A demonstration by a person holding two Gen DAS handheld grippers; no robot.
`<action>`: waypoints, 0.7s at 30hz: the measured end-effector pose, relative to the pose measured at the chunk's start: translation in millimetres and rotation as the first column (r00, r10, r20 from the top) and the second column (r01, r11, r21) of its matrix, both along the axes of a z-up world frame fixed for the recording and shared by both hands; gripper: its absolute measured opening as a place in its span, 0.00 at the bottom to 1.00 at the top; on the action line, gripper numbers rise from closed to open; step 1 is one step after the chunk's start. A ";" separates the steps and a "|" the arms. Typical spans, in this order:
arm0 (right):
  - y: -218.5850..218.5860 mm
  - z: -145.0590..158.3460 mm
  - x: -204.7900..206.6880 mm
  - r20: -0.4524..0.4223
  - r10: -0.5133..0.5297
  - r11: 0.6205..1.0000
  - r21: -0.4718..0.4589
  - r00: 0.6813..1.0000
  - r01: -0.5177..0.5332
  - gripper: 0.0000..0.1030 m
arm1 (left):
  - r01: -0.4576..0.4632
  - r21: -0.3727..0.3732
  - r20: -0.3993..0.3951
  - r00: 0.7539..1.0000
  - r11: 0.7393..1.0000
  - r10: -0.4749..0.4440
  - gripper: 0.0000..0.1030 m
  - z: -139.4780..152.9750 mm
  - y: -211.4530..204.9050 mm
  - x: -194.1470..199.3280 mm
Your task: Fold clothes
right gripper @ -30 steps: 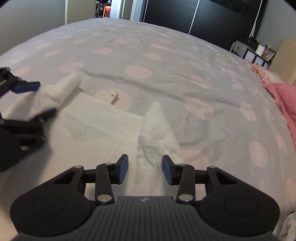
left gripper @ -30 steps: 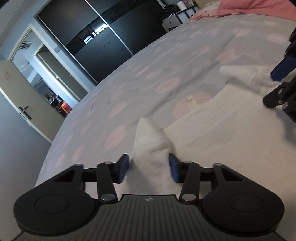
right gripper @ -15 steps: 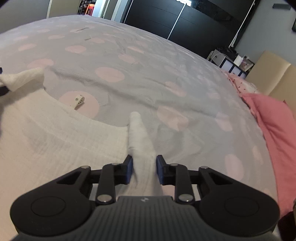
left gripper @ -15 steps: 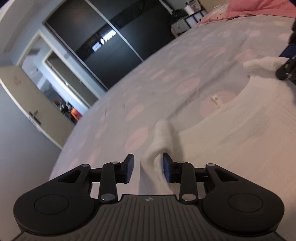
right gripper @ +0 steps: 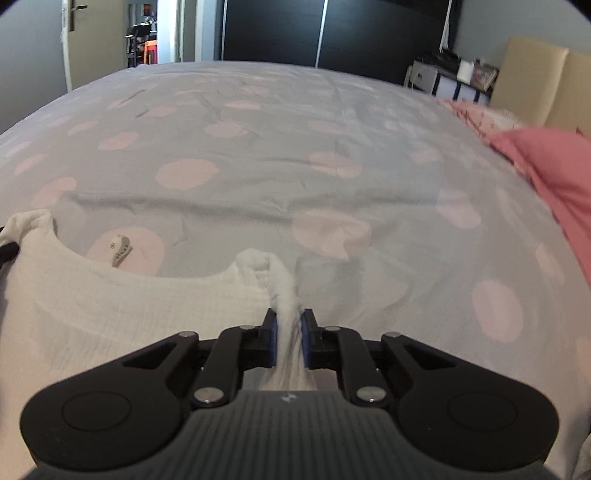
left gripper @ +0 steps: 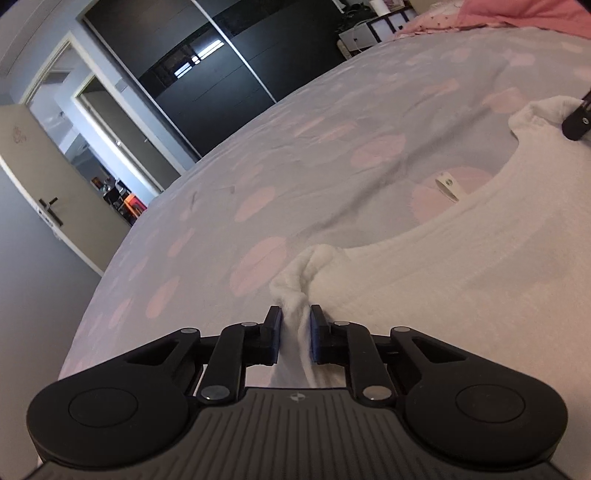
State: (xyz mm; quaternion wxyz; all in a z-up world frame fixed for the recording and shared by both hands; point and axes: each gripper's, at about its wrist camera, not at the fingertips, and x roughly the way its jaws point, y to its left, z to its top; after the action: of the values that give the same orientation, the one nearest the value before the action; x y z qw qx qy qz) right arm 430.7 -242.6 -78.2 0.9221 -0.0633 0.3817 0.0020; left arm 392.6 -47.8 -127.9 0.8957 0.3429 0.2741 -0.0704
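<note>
A white top point(left gripper: 480, 266) lies on a grey bedspread with pink dots point(left gripper: 295, 155); its neckline with a small label point(left gripper: 447, 184) faces away from me. My left gripper point(left gripper: 295, 325) is shut on the bunched left shoulder strap. My right gripper point(right gripper: 288, 328) is shut on the bunched right shoulder strap of the white top point(right gripper: 129, 306). The label point(right gripper: 120, 249) shows in the right wrist view too. The right gripper's tip point(left gripper: 578, 122) shows at the right edge of the left wrist view.
A pink blanket point(right gripper: 554, 177) lies at the bed's right side. Black wardrobe doors point(right gripper: 332, 29) stand beyond the bed. An open door point(left gripper: 55, 206) is at the left. White drawers point(right gripper: 443, 81) stand at the far right.
Both grippers have closed from open onto the shoulder straps, pinching the cloth. The straps now stretch apart and the neckline is pulled taut.
</note>
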 end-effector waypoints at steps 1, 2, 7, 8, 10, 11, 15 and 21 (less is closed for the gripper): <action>0.2 -2.9 1.4 -0.007 0.000 1.000 0.002 1.000 0.000 0.14 | 0.008 0.011 0.005 1.000 1.000 -0.008 0.13 -1.4 -0.4 -1.7; 0.4 -5.9 2.9 -0.014 0.000 1.000 0.004 1.000 0.000 0.14 | 0.010 0.007 0.004 1.000 1.000 -0.010 0.13 -1.6 0.5 -1.9; -9.2 -4.9 9.8 -0.009 -0.052 0.998 0.034 0.999 0.052 0.27 | 0.007 -0.006 -0.003 1.000 1.000 -0.007 0.13 0.0 2.4 -3.2; -13.6 -3.8 10.1 -0.011 -0.077 0.996 0.050 0.997 0.078 0.38 | 0.005 -0.013 -0.006 1.000 1.000 -0.006 0.14 1.8 3.0 -3.6; -24.1 2.2 8.4 -0.014 -0.089 0.989 0.121 0.996 0.090 0.40 | 0.003 -0.030 -0.013 1.000 1.000 -0.004 0.20 6.4 4.8 -4.3; -27.9 7.7 5.9 -0.006 -0.079 0.986 0.145 0.997 0.079 0.42 | -0.005 -0.047 -0.005 1.000 0.999 0.005 0.31 11.9 6.3 -5.6; -38.1 36.6 -10.4 0.045 -0.051 0.981 0.191 0.998 0.041 0.59 | -0.024 -0.092 0.043 0.999 0.996 0.028 0.57 39.0 8.2 -14.9; -45.1 70.1 -47.0 -0.020 -0.008 0.983 0.184 1.000 0.012 0.59 | 0.028 -0.119 0.016 1.000 0.992 -0.027 0.56 84.3 -4.9 -41.3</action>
State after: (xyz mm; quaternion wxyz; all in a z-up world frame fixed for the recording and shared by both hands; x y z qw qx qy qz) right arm 383.7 -287.7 -8.1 0.9204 0.0242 0.3888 0.0332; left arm 351.2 -52.7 -43.6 0.9156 0.2929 0.2581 -0.0966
